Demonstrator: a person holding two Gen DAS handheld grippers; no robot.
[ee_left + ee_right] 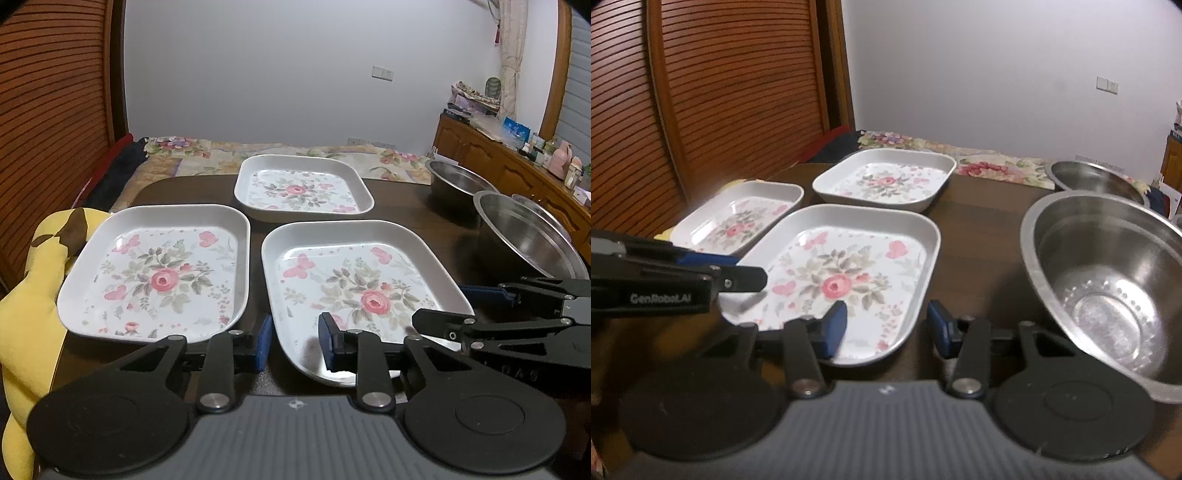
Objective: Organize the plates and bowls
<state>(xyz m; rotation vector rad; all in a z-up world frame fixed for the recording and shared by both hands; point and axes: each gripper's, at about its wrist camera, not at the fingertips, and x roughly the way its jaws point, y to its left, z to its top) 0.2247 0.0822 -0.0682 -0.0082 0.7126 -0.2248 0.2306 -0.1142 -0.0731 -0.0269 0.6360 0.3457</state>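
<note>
Three white rectangular plates with a rose print lie on the dark brown table (402, 206): a left plate (155, 273), a near plate (354, 291) and a far plate (303, 186). Two steel bowls stand at the right: a near bowl (1104, 280) and a far bowl (1093, 179). My left gripper (295, 341) is open and empty, its fingers straddling the near plate's front-left rim. My right gripper (886, 325) is open and empty, its fingers straddling the near plate's (846, 277) front-right rim. It also shows in the left wrist view (476, 306).
A yellow plush toy (33, 295) lies at the table's left edge. A floral bedspread (207, 155) lies behind the table. A slatted wooden door (720, 92) stands at the left, a wooden cabinet (491, 155) at the right.
</note>
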